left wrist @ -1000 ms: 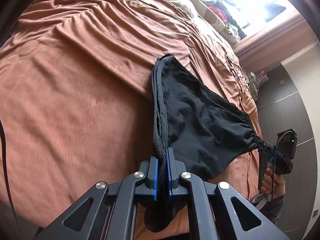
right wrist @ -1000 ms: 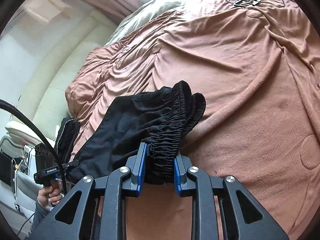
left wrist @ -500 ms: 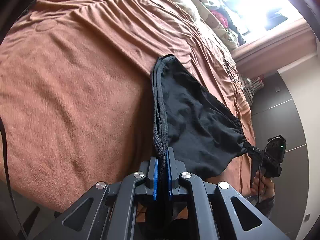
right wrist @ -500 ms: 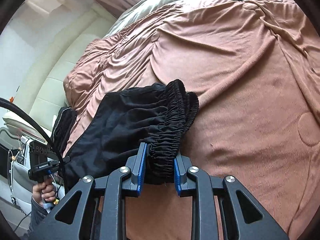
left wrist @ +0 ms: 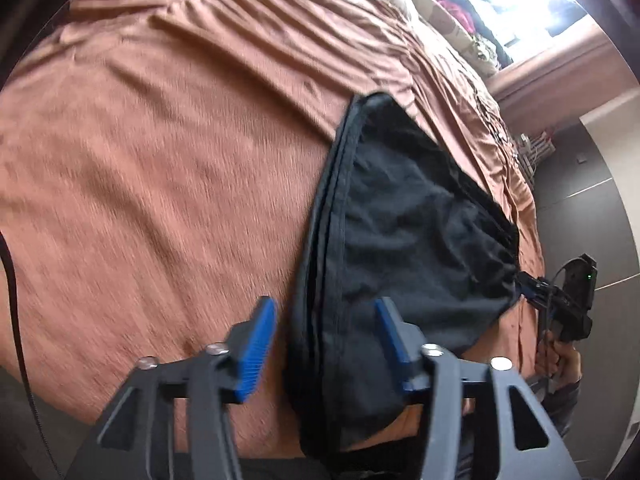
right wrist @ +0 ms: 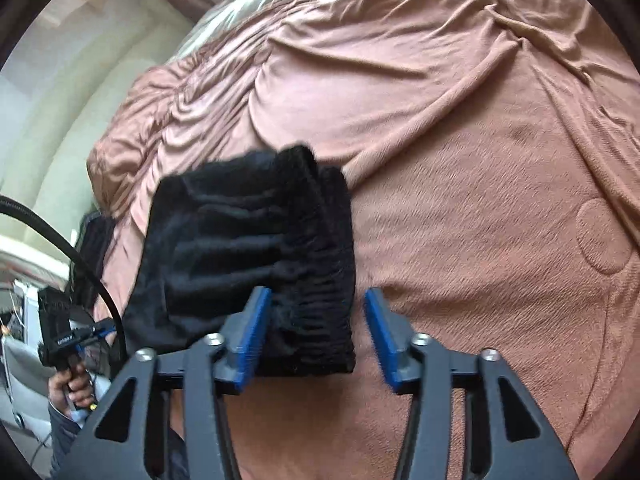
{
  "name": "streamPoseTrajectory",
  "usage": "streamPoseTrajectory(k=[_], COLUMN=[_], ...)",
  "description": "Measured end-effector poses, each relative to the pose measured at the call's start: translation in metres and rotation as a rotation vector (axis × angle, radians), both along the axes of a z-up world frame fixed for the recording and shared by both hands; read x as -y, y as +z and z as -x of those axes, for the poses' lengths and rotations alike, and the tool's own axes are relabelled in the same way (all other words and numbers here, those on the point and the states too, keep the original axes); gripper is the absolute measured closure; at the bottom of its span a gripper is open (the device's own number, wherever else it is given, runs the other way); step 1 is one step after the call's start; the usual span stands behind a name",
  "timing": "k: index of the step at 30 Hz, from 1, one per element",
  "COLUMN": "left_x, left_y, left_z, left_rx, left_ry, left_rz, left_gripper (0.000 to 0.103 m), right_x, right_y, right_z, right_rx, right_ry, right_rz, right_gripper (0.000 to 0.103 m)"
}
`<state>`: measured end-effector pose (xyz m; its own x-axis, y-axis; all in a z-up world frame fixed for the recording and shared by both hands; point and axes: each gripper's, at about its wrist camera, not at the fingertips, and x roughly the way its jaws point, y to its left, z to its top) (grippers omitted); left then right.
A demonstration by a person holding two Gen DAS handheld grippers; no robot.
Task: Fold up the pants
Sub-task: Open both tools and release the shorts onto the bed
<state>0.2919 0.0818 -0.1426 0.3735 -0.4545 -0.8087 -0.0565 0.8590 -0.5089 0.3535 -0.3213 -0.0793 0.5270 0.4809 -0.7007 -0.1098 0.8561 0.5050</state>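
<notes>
Black pants (left wrist: pixel 400 240) lie folded on the brown bedspread (left wrist: pixel 160 160). In the left wrist view my left gripper (left wrist: pixel 326 340) has its jaws opening; the hem end lies loose between the blue pads (left wrist: pixel 256 348), which do not press it. In the right wrist view the gathered elastic waistband (right wrist: pixel 288 248) sits between the jaws of my right gripper (right wrist: pixel 316 336), which are opening too; the cloth brushes the left pad (right wrist: pixel 248 336) and a gap shows at the right one. Each gripper also shows small in the other's view: right gripper (left wrist: pixel 560 304), left gripper (right wrist: pixel 68 332).
Wrinkled bedspread (right wrist: pixel 480 160) stretches far beyond the pants on all sides. Pillows and piled clothes (left wrist: pixel 452 8) lie by the bright window at the bed's far end. A padded cream headboard (right wrist: pixel 60 128) rises at the left. A black cable (right wrist: pixel 80 264) hangs near the person's hand (right wrist: pixel 70 388).
Both grippers were shut on the pants, left on the hem, right on the waistband. Now both have spread their jaws and the cloth has dropped onto the bed.
</notes>
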Motion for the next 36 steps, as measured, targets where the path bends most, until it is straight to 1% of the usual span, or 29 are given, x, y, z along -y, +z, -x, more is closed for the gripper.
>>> streamPoseTrajectory(k=[4,6,11,16,18,20,26,32,36], left_x=[0.0,0.004,0.014,0.027,0.034,0.039,0.065,0.079,0.09], left_y=[0.009,0.013,0.019,0.02,0.018,0.015,0.006,-0.011,-0.023], left_z=[-0.017,-0.027,-0.052,-0.081,-0.095,-0.106,-0.14,-0.168,-0.187], left_rx=[0.022,0.034,0.062,0.071,0.071,0.071,0.072,0.05,0.042], left_ry=[-0.029,-0.05,-0.09,-0.131,-0.144,-0.163,-0.254,-0.296,-0.319], left_rz=[-0.018,-0.045,-0.064,-0.09,-0.112,-0.116,-0.205,-0.262,-0.318], left_gripper=[0.045,0.045,0.045,0.045,0.045,0.045,0.045,0.045,0.045], right_x=[0.003,0.004,-0.001,-0.005,-0.007,-0.01,-0.025,-0.038,-0.043], right_y=[0.007,0.006,0.006,0.007,0.006,0.004,0.003,0.001,-0.002], right_z=[0.001,0.002,0.004,-0.003,-0.007,-0.014,-0.032,-0.05,-0.059], right_rx=[0.047,0.06,0.095,0.106,0.106,0.097,0.076,0.053,0.034], right_ry=[-0.034,-0.048,-0.053,-0.06,-0.065,-0.06,-0.039,-0.031,-0.043], right_rz=[-0.022,-0.027,-0.006,0.006,0.015,0.029,0.094,0.143,0.176], right_gripper=[0.053,0.053,0.053,0.053,0.053,0.053,0.053,0.053,0.053])
